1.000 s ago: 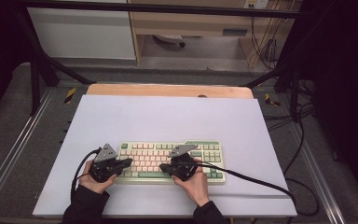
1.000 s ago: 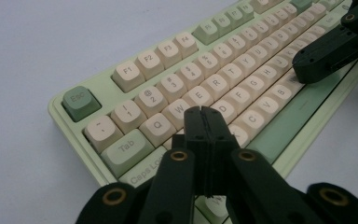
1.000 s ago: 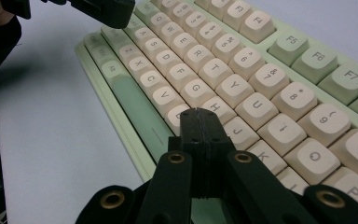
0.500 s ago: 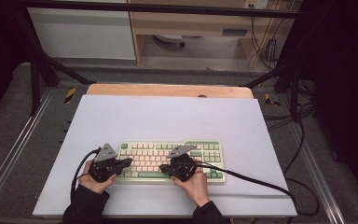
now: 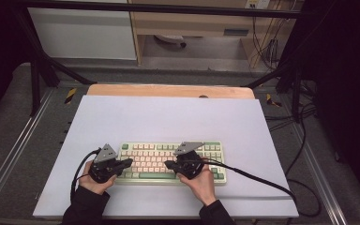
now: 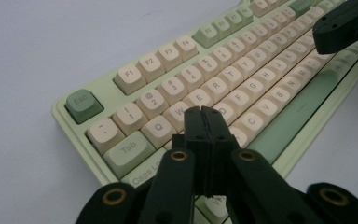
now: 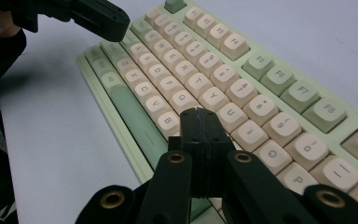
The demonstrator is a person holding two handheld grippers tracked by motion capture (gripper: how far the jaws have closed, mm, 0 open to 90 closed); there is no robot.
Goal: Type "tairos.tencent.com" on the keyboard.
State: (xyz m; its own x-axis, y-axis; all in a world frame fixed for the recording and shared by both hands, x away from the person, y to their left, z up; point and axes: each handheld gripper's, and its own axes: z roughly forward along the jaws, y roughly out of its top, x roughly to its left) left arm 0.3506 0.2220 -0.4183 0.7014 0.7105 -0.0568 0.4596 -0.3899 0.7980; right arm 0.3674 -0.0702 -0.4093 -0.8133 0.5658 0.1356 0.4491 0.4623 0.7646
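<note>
Pale green keyboard with cream keys, flat on the white table, near the front edge, between the two hands. Long axis across the table, left to right; function row toward the far side, space bar toward the person, so lettering upright from the person's seat. Esc key at the left end in the left gripper view.

Left gripper: jaws pressed together, nothing between them, tips low over the letter keys around S and D; touching or just above, cannot tell. Right gripper: jaws likewise together and empty, tips over the keys near H, N and B.

Likely step: pressing keys with the closed tips, typing fashion. To do it well:
- keep jaws together, so one narrow tip meets one key
- come down square on the middle of a keycap, not on the gap between two
- press lightly and straight, then lift clear before moving sideways
- keep the cables off the keys
- avoid pushing along the rows, or the keyboard may slide on the smooth table
</note>
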